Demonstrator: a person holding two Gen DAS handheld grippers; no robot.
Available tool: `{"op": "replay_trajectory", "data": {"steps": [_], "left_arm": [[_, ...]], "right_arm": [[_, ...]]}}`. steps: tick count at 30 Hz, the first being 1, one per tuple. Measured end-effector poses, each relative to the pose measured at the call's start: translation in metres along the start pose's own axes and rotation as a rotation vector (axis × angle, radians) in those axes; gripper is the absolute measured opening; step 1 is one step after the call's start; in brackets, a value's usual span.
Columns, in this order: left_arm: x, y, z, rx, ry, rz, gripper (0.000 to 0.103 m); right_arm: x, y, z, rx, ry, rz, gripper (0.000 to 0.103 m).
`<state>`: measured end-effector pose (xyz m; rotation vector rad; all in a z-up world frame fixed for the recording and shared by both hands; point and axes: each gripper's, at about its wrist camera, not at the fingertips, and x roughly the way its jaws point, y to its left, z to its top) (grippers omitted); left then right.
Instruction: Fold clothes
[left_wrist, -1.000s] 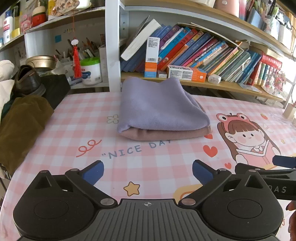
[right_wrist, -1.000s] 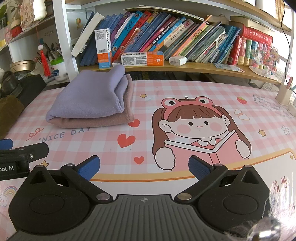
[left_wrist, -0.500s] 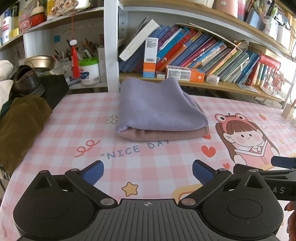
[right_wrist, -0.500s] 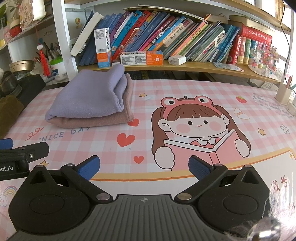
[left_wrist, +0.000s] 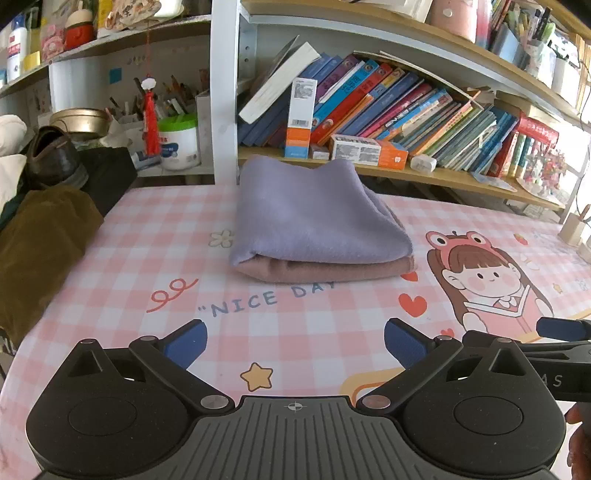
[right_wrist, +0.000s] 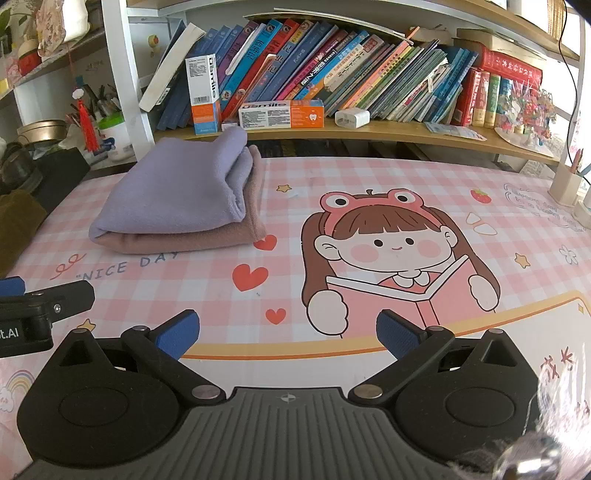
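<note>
Brown garment: a dark olive-brown corduroy cloth heaped at the left edge of the left wrist view, over the worktop's edge; a black leather shoe sits above it in the upper left
Worktop: pink-and-white checked worktop cover printed with "NICE DAY", hearts and a cartoon girl reading a book; the girl fills the centre right of the right wrist view
Left gripper: left gripper at the bottom centre of its own view; its blue-padded fingers spread wide with nothing between them, only bare checked cover; it hangs near the front edge, well apart from the folded stack; its black body also shows at the lower left edge of the right wrist view
Folded clothes: a folded lilac fleece garment lies on top of a folded dusty-pink fleece garment; the stack rests flat on the worktop in the centre of the left wrist view, just above the "NICE DAY" lettering and just in front of the wooden bookshelf of slanting colourful books; in the right wrist view it sits in the left centre
Right gripper: right gripper at the bottom centre of its view; fingers spread wide and empty, above the cartoon girl's lower border, well apart from the stack
</note>
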<state>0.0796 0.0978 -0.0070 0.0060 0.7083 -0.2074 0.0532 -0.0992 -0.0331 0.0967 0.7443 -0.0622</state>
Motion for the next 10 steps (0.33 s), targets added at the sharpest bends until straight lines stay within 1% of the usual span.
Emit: {"op": "replay_trajectory", "data": {"steps": [10], "left_arm": [[0.0002, -0.0006, -0.0001, 0.001, 0.002, 0.006, 0.103]], "right_arm": [[-0.0009, 0.0001, -0.0002, -0.001, -0.003, 0.001, 0.103]]}}
